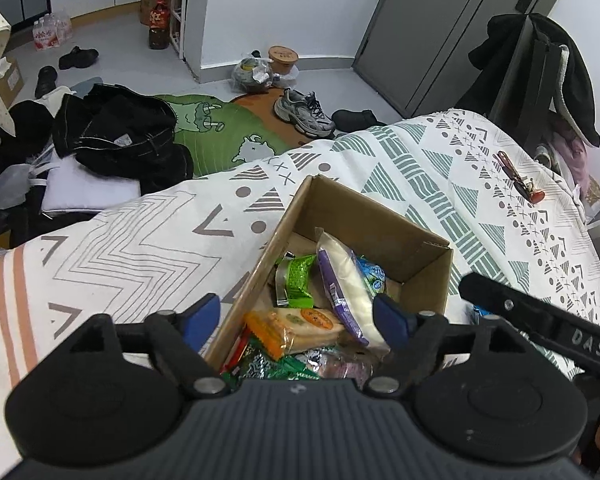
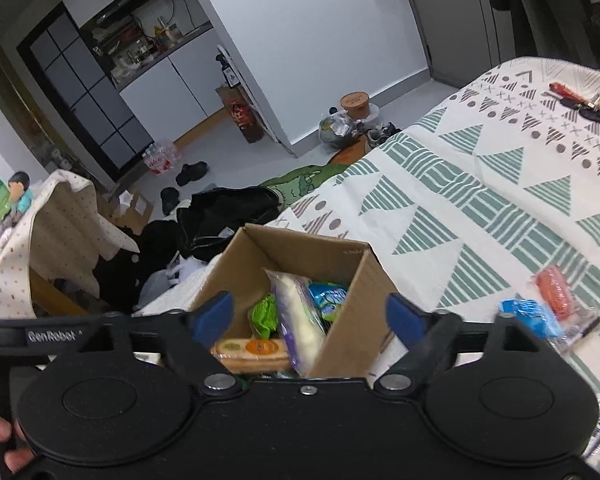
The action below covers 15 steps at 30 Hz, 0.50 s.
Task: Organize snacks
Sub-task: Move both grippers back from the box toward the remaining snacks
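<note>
Both tongs, my left gripper and right gripper: jaws spread wide, nothing held, poised over the cardboard box, I judge so dropped packets fall inside. Box contents: purple-edged white packet leaning on the wall, green packet, orange cracker pack lying flat. Outstanding on the bedspread: blue packet and red packet, beside the box on its right.

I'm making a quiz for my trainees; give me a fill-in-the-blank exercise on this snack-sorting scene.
1. The snacks lie in a brown ____ box.
2. The left gripper stands ____, holding nothing.
3. The blue-wrapped snack lies ____ the box, on the patterned bedspread.

Missing words: cardboard; open; outside
</note>
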Each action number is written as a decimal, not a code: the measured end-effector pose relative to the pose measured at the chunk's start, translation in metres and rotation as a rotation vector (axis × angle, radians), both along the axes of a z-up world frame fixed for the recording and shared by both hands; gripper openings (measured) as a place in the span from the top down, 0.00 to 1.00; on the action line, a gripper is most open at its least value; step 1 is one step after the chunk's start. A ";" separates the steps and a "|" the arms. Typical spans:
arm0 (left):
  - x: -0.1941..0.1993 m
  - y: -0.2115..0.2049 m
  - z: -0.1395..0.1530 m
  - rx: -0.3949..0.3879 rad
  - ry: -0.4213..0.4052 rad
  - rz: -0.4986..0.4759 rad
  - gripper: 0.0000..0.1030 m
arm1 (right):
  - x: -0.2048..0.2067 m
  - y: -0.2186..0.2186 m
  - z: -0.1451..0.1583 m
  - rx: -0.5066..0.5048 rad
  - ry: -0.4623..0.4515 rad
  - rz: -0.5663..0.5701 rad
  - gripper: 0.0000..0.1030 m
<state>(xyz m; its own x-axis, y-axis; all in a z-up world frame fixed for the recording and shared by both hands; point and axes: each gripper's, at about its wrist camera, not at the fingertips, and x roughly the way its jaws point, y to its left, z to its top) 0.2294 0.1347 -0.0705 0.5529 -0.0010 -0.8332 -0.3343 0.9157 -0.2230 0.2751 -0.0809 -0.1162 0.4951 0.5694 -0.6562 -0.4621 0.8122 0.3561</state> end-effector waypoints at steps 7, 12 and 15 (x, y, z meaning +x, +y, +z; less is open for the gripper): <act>-0.017 -0.005 0.011 0.036 -0.001 0.006 0.16 | -0.014 -0.002 0.010 -0.006 -0.008 0.026 0.08; -0.027 -0.010 0.015 0.058 -0.002 0.007 0.10 | -0.024 -0.011 0.021 -0.016 -0.027 0.036 0.00; -0.031 -0.015 0.020 0.071 -0.008 0.011 0.05 | -0.027 -0.023 0.025 -0.025 -0.029 0.019 0.00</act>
<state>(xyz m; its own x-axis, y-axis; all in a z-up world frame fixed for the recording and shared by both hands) 0.1980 0.1195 -0.0509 0.5594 0.0642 -0.8264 -0.3427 0.9257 -0.1600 0.2480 -0.1041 -0.0909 0.5030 0.5628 -0.6559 -0.4873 0.8115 0.3226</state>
